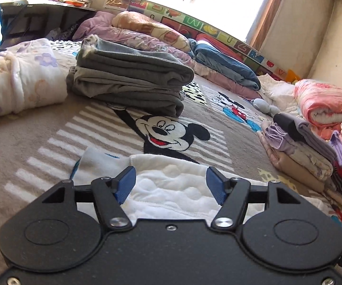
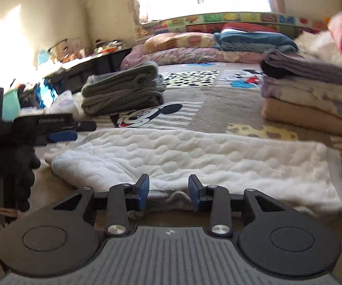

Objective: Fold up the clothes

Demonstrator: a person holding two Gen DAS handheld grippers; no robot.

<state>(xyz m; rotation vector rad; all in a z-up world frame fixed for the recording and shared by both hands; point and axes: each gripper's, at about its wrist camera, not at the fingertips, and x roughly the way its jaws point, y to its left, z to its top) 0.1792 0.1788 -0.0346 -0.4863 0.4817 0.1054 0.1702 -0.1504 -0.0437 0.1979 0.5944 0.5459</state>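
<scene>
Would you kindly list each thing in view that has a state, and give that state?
White garment: folded into a long band, flat on the rug.
Grey stack: folded, piled.
Pastel stack: folded, piled.
Pink quilt: rolled.
Left gripper: open over the garment, gripping nothing.
Right gripper: open at the garment's near edge, gripping nothing.

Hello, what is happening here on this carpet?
A person with a gripper in each hand is folding laundry. A white quilted garment lies partly folded on the Mickey Mouse carpet. The left gripper and right gripper are both open at its edges, gripping nothing. Folded grey clothes are stacked behind.
</scene>
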